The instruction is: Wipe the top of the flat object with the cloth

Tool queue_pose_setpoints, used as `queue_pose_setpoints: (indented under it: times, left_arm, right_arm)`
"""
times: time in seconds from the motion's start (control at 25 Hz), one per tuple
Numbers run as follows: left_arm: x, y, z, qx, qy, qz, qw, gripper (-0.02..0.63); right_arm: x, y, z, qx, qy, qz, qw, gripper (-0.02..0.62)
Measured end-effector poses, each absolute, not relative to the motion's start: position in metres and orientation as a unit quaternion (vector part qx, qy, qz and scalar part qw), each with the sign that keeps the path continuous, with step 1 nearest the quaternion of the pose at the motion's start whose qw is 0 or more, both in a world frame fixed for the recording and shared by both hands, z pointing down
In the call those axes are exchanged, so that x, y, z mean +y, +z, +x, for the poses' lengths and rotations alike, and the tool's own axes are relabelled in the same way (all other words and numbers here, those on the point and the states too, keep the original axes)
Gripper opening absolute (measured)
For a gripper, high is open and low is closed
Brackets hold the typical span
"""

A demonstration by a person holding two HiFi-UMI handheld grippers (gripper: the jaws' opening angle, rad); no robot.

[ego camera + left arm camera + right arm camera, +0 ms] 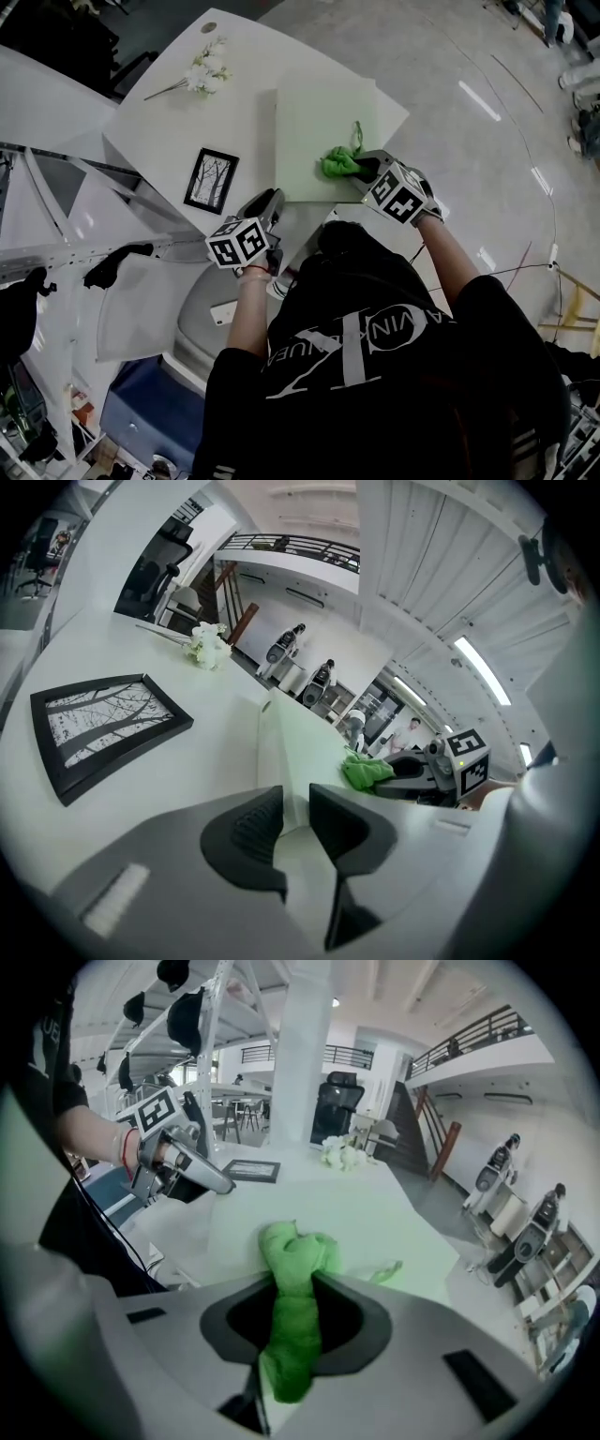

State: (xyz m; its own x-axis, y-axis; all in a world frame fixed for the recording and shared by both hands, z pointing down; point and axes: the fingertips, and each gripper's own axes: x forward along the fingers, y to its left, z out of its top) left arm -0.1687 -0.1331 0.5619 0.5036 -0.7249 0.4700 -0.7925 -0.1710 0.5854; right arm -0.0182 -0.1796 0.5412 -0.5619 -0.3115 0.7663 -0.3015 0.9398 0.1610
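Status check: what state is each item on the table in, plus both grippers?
right gripper: shut on cloth
left gripper: shut on board
cloth: bunched, resting on board
board: flat on table, near corner gripped
picture frame: lying flat, face up
flowers: lying on table

The cloth (292,1269) is bright green and bunched into a thick roll, pinched between the fingers (354,1321) of the right gripper (292,1288). Its crumpled end bulges past the fingertips onto the flat board (319,117). This pale green square panel lies flat, its near corner caught between the fingers (246,834) of the left gripper (295,801).
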Motion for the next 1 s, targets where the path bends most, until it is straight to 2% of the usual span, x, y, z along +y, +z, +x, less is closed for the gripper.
queue_pose_setpoints:
  times: [0.4, 0.84, 0.92, 1.0]
  left_arm:
    - [-0.133, 0.562, -0.169, -0.497, 0.040, 0.764, 0.410, 0.097]
    - [-0.134, 0.564, -0.170, -0.494, 0.016, 0.757, 0.427, 0.100]
    - [-0.135, 0.565, -0.172, -0.503, 0.004, 0.750, 0.430, 0.107]
    - [-0.134, 0.562, -0.178, -0.518, -0.015, 0.741, 0.427, 0.166]
  right_arm:
    - [-0.179, 0.540, 0.031, -0.868, 0.011, 0.210, 0.449, 0.081]
    - [-0.178, 0.542, 0.045, -0.867, 0.050, 0.237, 0.436, 0.081]
    - [-0.180, 0.540, 0.045, -0.866, 0.053, 0.242, 0.434, 0.081]
    - [-0.183, 0.533, 0.043, -0.866, 0.056, 0.261, 0.424, 0.081]
